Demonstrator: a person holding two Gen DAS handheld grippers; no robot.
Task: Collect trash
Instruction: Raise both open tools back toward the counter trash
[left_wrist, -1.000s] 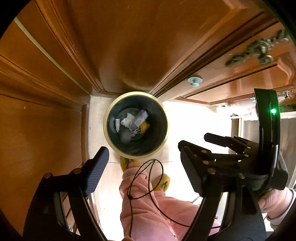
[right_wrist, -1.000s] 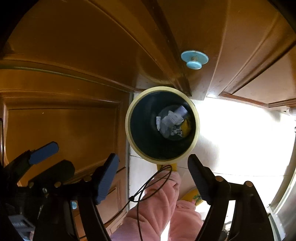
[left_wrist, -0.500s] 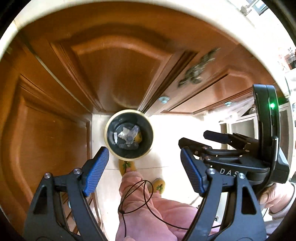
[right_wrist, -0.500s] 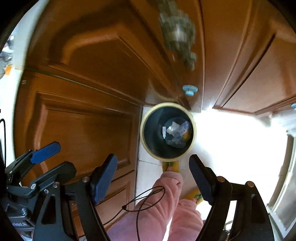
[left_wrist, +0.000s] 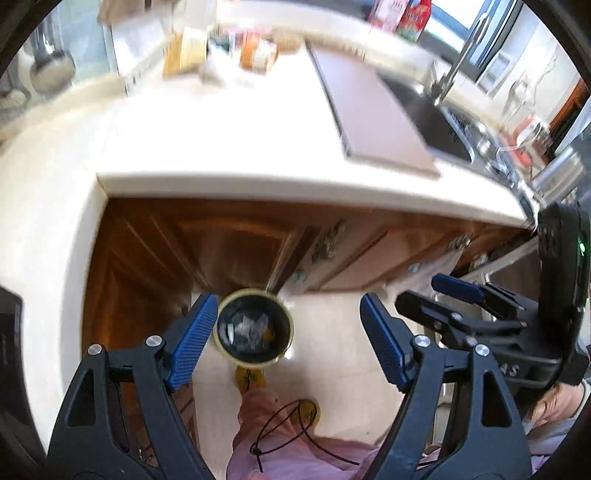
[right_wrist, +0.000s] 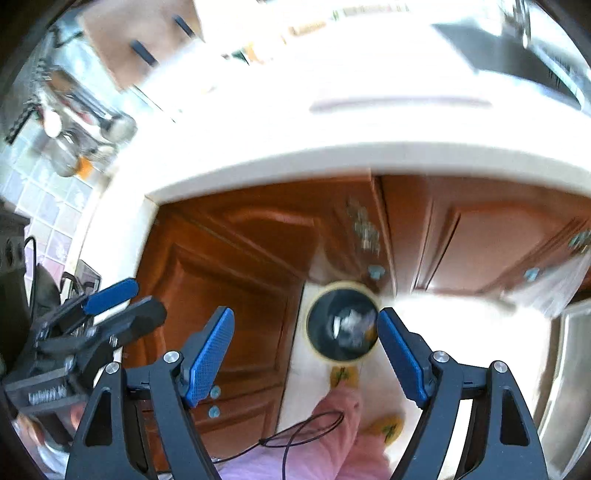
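Observation:
A round black trash bin with a yellowish rim (left_wrist: 254, 363) stands on the pale floor far below, by the wooden cabinets. Crumpled white trash (left_wrist: 248, 328) lies inside it. The bin also shows in the right wrist view (right_wrist: 317, 350). My left gripper (left_wrist: 286, 341) is open and empty, high above the bin. My right gripper (right_wrist: 306, 349) is open and empty, also high above it. Each gripper shows at the edge of the other's view.
A white countertop (left_wrist: 229, 147) spreads above brown cabinet doors (left_wrist: 221, 243). A brownish board (left_wrist: 373, 110) lies by a sink and faucet (left_wrist: 443, 77). Blurred packages (left_wrist: 255, 51) stand at the back. Pink trousers and yellow slippers (left_wrist: 251, 376) are below.
Both grippers have risen well away from the bin and stayed open. The countertop, board and sink have come into view and the bin looks much smaller.

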